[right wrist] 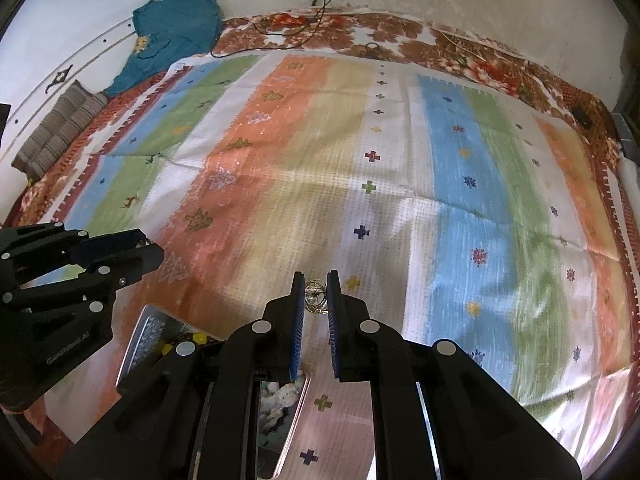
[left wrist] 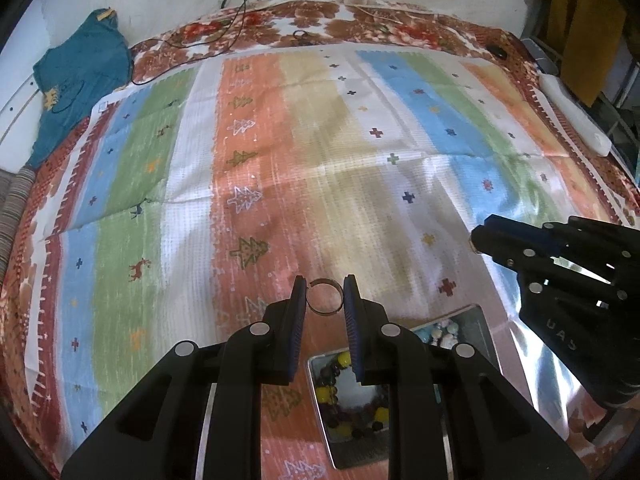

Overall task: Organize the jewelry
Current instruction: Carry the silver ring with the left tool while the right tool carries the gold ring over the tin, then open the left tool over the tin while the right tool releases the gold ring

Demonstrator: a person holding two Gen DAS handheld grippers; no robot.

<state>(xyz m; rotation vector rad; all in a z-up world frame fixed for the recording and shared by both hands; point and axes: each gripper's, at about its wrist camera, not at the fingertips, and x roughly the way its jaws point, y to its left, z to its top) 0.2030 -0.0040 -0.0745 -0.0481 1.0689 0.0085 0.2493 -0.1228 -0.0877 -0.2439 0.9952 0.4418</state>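
Note:
My left gripper (left wrist: 325,295) is shut on a plain silver ring (left wrist: 325,296), pinched by its rim between the blue pads and held above the striped cloth. My right gripper (right wrist: 316,295) is shut on a small gold wire ornament (right wrist: 315,297) at its fingertips. Each gripper shows in the other's view: the right gripper (left wrist: 480,240) at the right edge, the left gripper (right wrist: 150,246) at the left edge. Below the grippers lie two shiny metal trays: one (left wrist: 352,446) holds yellow and dark beads, the other (left wrist: 474,322) holds pale beads.
A striped cloth (left wrist: 280,160) with tree and cross motifs covers a bed with a brown floral sheet (left wrist: 360,24). A teal garment (left wrist: 80,76) lies at the far left, a black cable (left wrist: 236,12) at the back, a white object (left wrist: 576,116) at the right edge.

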